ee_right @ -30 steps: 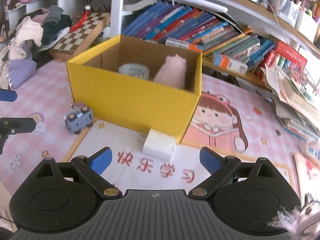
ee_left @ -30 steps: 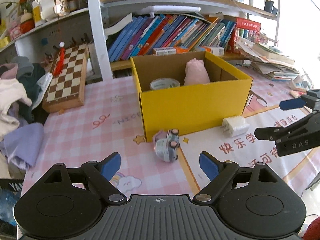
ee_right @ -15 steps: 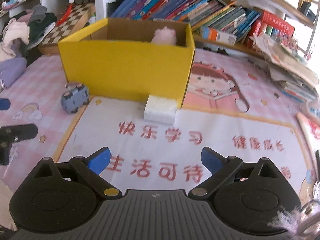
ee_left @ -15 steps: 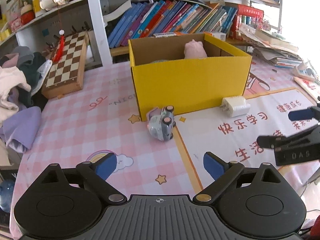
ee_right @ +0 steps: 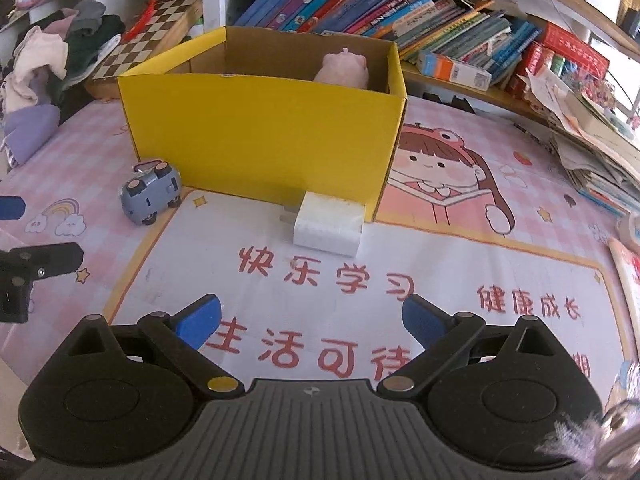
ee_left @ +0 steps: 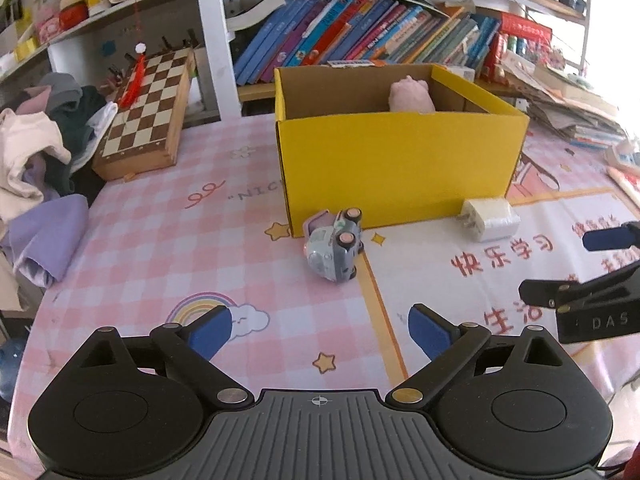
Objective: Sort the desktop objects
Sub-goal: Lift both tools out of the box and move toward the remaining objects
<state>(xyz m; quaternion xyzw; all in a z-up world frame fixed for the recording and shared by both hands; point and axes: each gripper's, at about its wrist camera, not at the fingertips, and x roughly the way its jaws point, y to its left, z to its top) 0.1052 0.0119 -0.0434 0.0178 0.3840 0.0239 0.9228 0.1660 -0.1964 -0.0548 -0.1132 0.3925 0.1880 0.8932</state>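
Glossy grey toy car [ee_left: 333,249], boxy white plastic charger [ee_right: 329,228], yellow cardboard box [ee_left: 400,164] on pink checked counter [ee_left: 160,240]; both tongs [ee_left: 320,326] [ee_right: 310,320] open, empty.

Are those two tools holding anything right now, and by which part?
Nothing is held. The left tool and right tool are both open and empty; the toy car and white charger lie untouched on the mat.

1. Far ahead of my left claw and off to its left, a folded chessboard [ee_left: 148,108] leans against the shelf post, a red tassel [ee_left: 134,80] hanging over it.
2. Further left of that claw, a heap of clothes [ee_left: 38,152] spills onto the pink checked mat [ee_left: 160,248].
3. Beyond both claws, slanting books [ee_right: 360,4] fill the shelf.
4. Ahead and right of my right claw, loose papers [ee_right: 592,136] lie stacked.
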